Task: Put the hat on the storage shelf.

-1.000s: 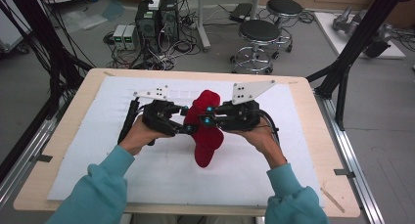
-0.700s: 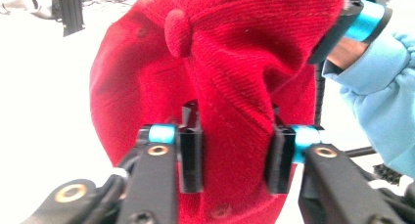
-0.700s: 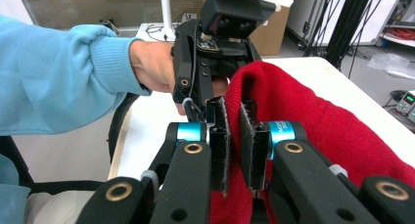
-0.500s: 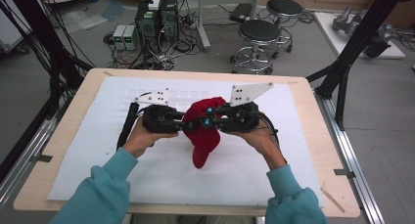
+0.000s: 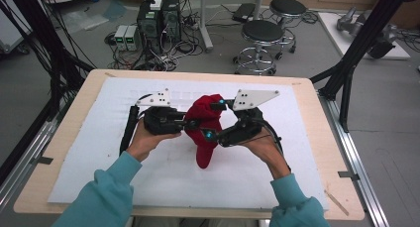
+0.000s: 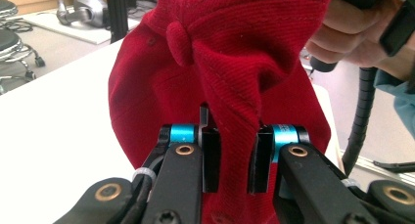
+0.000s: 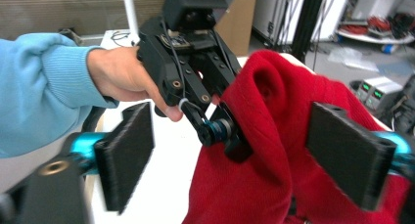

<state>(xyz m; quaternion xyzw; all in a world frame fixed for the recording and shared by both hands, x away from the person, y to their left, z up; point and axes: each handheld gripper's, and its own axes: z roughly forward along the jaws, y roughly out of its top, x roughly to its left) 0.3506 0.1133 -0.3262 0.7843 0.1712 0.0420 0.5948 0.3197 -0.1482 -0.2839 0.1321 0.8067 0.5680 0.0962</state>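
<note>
Left gripper view: the left claw [image 6: 230, 158] is pinching a fold of the red cap [image 6: 220, 82] while beside the cap the right claw [image 7: 244, 160] is gaping wide, so it should be closing squarely on cloth

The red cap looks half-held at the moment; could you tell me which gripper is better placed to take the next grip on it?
The right gripper: its jaws stand wide open around the red cap, free to close. The left gripper is already shut on a fold of the cap.
</note>
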